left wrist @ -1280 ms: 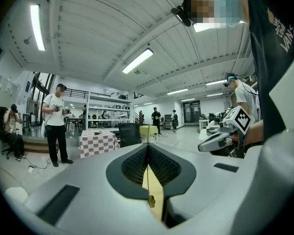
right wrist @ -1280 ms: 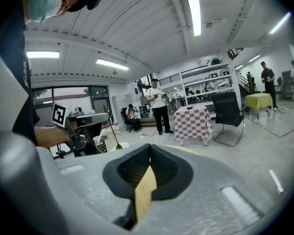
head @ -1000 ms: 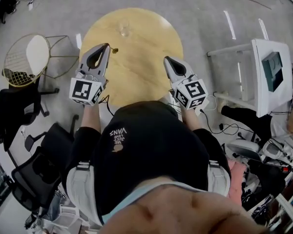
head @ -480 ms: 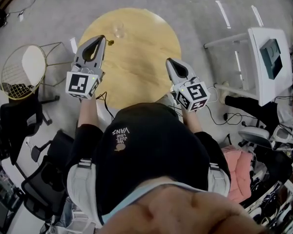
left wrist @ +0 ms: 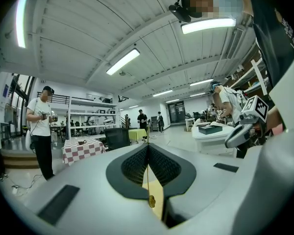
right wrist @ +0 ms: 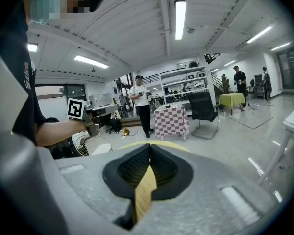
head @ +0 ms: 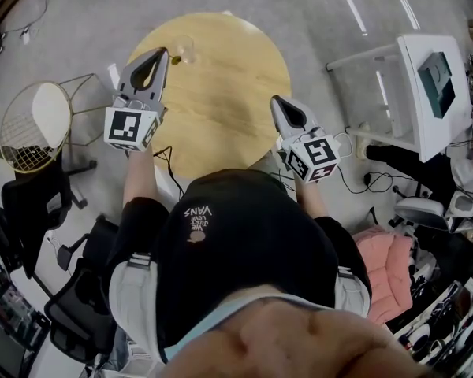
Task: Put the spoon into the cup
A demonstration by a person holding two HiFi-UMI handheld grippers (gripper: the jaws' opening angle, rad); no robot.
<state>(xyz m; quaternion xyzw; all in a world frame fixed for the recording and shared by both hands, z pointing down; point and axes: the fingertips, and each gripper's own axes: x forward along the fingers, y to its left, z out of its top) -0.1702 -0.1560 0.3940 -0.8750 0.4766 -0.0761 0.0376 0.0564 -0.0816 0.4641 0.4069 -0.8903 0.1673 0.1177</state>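
Spoon (left wrist: 149,182) first: its thin gold handle runs up between the jaws of the left hand-held gripper (left wrist: 148,148), which press tight on it, a small knob showing at the handle's near end. In the head view this gripper hangs over the far left rim of the round wooden bench (head: 229,116), the spoon's bowl sticking out past its tip, just beside the clear cup (head: 186,47) that stands near that far edge. Whether bowl and cup touch cannot be told.

The right hand-held gripper (head: 274,99) has its jaws pressed together on nothing. It sits over the near right part of the bench, well apart from the cup, with the bench's broad middle between the two grippers.

A gold wire chair (head: 31,124) stands on the floor left of the bench, near the left gripper. A white stand (head: 426,85) is off to the right, and black office chairs (head: 31,203) crowd the lower left.
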